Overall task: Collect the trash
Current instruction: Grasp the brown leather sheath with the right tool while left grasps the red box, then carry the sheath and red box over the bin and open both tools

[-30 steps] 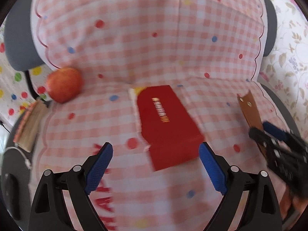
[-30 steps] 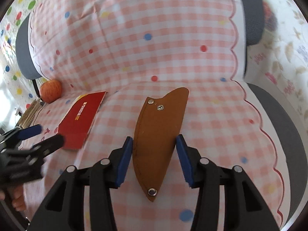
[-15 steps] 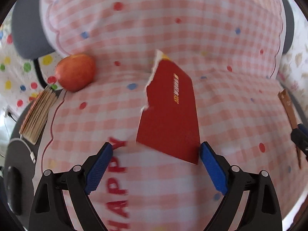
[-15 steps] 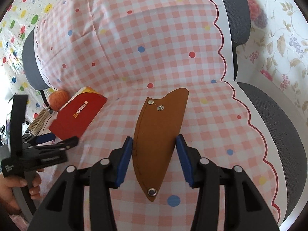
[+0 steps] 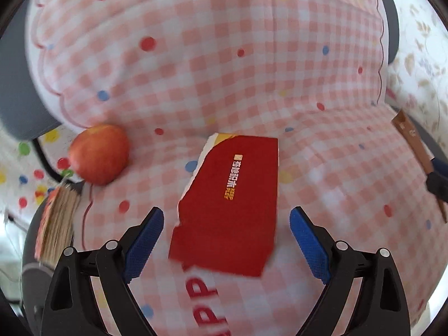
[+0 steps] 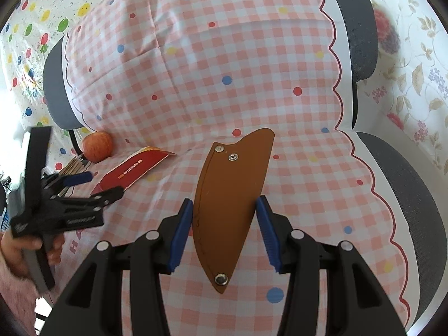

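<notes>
Our left gripper (image 5: 226,240) hangs spread wide over the torn red packet (image 5: 232,201), pads either side but clear of it, so nothing's gripped yet. We read this as lining up for a pinch: the packet runs lengthwise roughly 12-to-6 between the fingers, which puts its narrow width across the jaws. It lies flat on the checked cloth (image 5: 252,70), torn white edge twd 9 o'clock, so a grab prob means coming down onto thin card w/ little to bite on.

Our right gripper (image 6: 224,232) is pinching the brown leather sheath (image 6: 232,196): both blue pads sit against its edges at mid-length, its rounded end toward 12 and its pointed end twd 6. It looks lifted off the cloth, though we can't tell for sure.

Further out, at 10 o'clock from the packet, an apple (image 5: 99,154) rests at the cloth's edge, near a stack of paper (image 5: 57,218) at 8. Neither looks like trash to us.
</notes>
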